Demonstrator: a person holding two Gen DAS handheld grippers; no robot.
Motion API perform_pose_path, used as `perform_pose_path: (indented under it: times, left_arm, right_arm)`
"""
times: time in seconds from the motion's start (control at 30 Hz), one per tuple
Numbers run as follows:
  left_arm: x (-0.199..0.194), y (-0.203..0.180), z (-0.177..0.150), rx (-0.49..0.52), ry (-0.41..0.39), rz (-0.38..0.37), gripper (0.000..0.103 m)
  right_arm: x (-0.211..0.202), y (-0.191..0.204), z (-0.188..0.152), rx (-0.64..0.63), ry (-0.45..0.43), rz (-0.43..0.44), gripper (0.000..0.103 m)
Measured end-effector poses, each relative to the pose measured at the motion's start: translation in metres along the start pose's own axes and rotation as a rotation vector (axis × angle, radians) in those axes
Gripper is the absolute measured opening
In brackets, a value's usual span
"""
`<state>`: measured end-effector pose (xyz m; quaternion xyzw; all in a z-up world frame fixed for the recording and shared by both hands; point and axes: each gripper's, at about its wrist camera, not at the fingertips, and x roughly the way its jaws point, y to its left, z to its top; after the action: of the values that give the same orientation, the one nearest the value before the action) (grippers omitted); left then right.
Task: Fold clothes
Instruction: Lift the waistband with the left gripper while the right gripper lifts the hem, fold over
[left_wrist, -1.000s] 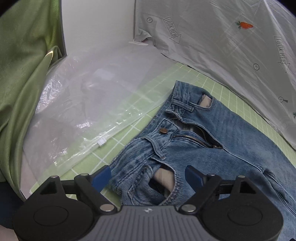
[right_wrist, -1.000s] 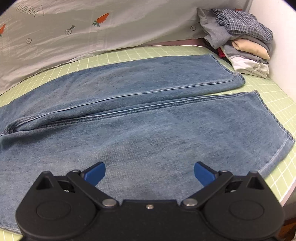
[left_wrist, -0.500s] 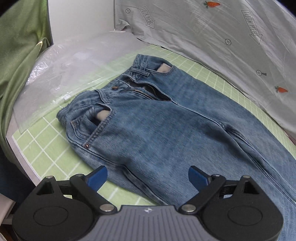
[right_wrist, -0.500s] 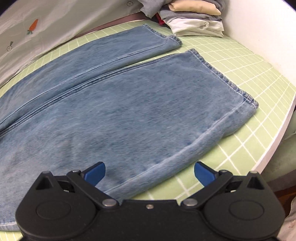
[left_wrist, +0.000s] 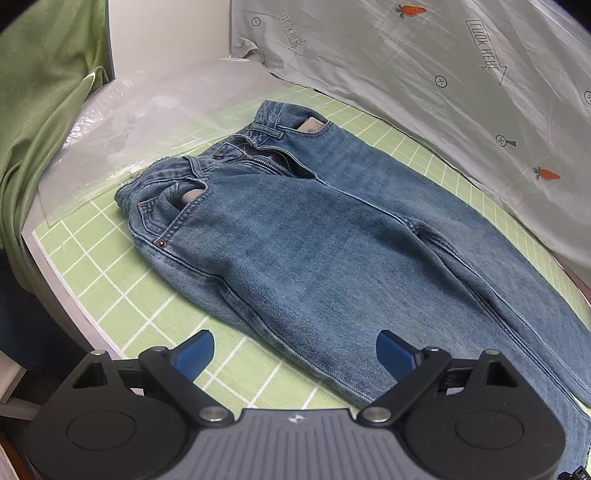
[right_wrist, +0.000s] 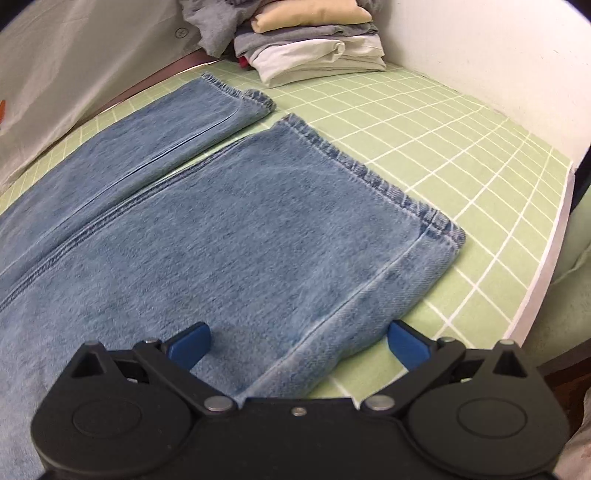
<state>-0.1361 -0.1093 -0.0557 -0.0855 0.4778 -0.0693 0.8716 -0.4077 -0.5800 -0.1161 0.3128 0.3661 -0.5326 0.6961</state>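
A pair of blue jeans (left_wrist: 314, 236) lies flat, front up, on the green grid mat (left_wrist: 92, 266). The fly is unzipped and the waistband is at the far left in the left wrist view. My left gripper (left_wrist: 293, 352) hovers open over the near side seam below the hip, nothing between its blue pads. In the right wrist view the two legs (right_wrist: 221, 236) run side by side to their hems. My right gripper (right_wrist: 301, 341) stands open astride the near leg's outer edge, close to the hem corner (right_wrist: 443, 240). Whether its pads touch the cloth I cannot tell.
A stack of folded clothes (right_wrist: 314, 40) sits at the far right corner of the mat. A grey carrot-print sheet (left_wrist: 443, 92) drapes along the back. Clear plastic bags (left_wrist: 129, 129) lie beyond the waistband, green fabric (left_wrist: 44, 110) hangs at the left. The table edge (right_wrist: 546, 266) runs near the hem.
Both grippers have drawn back toward the near edge of the jeans. The left one left the waistband for the side seam; the right one slid along the near leg to its hem end.
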Motion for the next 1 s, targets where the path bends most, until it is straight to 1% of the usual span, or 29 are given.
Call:
perform_pose_path:
  times: [0.03,0.1,0.17,0.2,0.23,0.3,0.4,0.47,0.53,0.57,0.7,0.9,0.93,1.0]
  left_arm:
    - [-0.001,0.002,0.000,-0.007,0.000,0.007,0.094]
    - [-0.001,0.011,0.002,-0.036,0.009,0.020,0.094]
    - [-0.003,0.021,0.006,-0.084,0.016,0.015,0.094]
    - [-0.005,0.027,0.008,-0.112,0.014,0.003,0.094]
    - [-0.006,0.033,0.010,-0.134,0.009,-0.007,0.094]
    - [-0.004,0.044,0.016,-0.169,0.000,0.000,0.095]
    - [0.008,0.065,0.028,-0.239,0.012,0.029,0.095]
    - [0.018,0.081,0.037,-0.312,0.032,0.044,0.095]
    - [0.027,0.093,0.047,-0.376,0.051,0.060,0.095]
    - [0.032,0.098,0.052,-0.391,0.054,0.065,0.095]
    - [0.052,0.117,0.071,-0.433,0.059,0.080,0.095]
    - [0.083,0.141,0.097,-0.501,0.088,0.110,0.095]
    - [0.087,0.144,0.100,-0.514,0.088,0.121,0.095]
    - [0.092,0.151,0.104,-0.554,0.064,0.145,0.094]
  right_arm:
    - [0.000,-0.001,0.001,0.010,0.002,-0.001,0.103]
    - [-0.002,-0.004,0.002,0.028,-0.009,-0.010,0.095]
    - [-0.009,-0.009,0.003,0.037,-0.043,-0.005,0.050]
    - [-0.013,-0.013,0.005,0.050,-0.051,0.026,0.006]
    - [-0.016,-0.016,0.006,0.069,-0.057,0.061,0.006]
    - [-0.024,-0.019,0.009,0.091,-0.085,0.084,0.006]
    - [-0.034,-0.021,0.014,0.154,-0.106,0.101,0.006]
    - [-0.039,-0.022,0.018,0.192,-0.113,0.102,0.006]
    - [-0.044,-0.017,0.020,0.201,-0.127,0.092,0.006]
    - [-0.046,-0.014,0.021,0.204,-0.133,0.085,0.006]
    - [-0.050,-0.004,0.022,0.229,-0.144,0.050,0.006]
    - [-0.052,0.005,0.027,0.295,-0.157,-0.002,0.006]
    - [-0.053,0.007,0.028,0.300,-0.160,-0.012,0.006]
    - [-0.053,0.010,0.031,0.318,-0.167,-0.026,0.006]
